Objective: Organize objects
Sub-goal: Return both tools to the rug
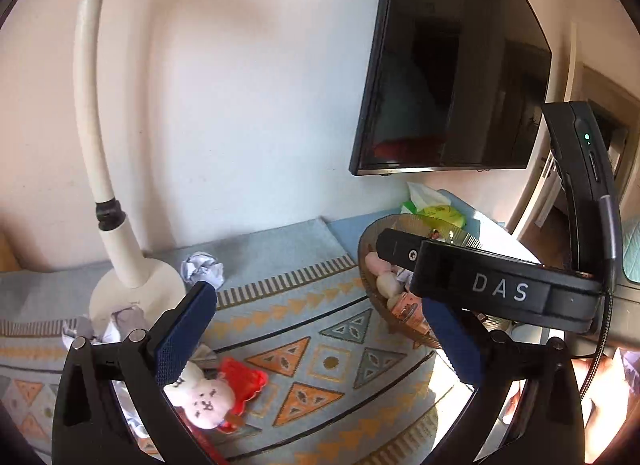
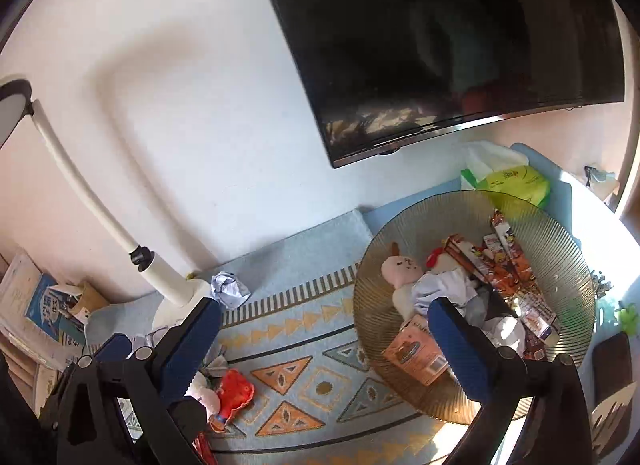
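Note:
A ribbed glass bowl [image 2: 568,265] on the right of the patterned mat holds a pink bunny plush [image 2: 398,267], snack boxes [image 2: 416,349] and crumpled paper. My right gripper [image 2: 326,345] is open and holds nothing, its right finger over the bowl's near rim. My left gripper [image 1: 320,333] is open too, above the mat. Under its left finger lie a second pink bunny plush [image 1: 206,399] and a red toy [image 1: 244,379]. The right gripper's black housing marked DAS [image 1: 500,289] hangs over the bowl [image 1: 370,265].
A white desk lamp base [image 1: 132,293] stands at back left with crumpled paper balls [image 1: 202,269] beside it. A dark monitor [image 2: 440,45] hangs on the wall. A green tissue pack [image 2: 508,181] sits behind the bowl. Books [image 2: 36,305] are stacked far left.

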`<state>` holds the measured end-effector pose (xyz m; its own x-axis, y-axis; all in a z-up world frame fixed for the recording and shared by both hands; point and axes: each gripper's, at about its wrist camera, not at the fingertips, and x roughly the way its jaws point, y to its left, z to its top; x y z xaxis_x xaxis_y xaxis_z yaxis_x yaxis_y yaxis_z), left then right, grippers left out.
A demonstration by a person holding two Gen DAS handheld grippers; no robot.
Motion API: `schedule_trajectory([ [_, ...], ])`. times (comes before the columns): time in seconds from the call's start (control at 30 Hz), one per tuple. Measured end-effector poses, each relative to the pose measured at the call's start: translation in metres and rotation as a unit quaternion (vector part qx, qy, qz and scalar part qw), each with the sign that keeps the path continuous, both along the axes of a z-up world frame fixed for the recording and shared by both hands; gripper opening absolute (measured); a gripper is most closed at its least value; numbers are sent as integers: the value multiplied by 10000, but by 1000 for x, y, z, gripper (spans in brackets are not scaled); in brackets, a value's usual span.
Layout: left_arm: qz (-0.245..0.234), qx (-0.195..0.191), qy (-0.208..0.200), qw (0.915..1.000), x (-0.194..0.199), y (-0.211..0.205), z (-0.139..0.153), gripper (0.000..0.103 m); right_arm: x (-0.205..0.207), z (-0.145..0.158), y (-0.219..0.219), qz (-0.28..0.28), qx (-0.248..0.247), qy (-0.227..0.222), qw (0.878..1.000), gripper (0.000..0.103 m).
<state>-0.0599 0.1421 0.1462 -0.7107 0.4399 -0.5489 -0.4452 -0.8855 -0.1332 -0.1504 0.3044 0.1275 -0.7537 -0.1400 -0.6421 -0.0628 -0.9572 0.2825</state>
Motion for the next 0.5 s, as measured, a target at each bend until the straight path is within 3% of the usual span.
schedule_trajectory([
  [0.23,762,-420,-23,9962,8,-100,-18,103,16,-25,-75,669,9,-161,9976,103],
  [0.5,1447,-513,-688,9857,7,-199,-74,103,30,-71,-120,1032,90,-491,9934,103],
])
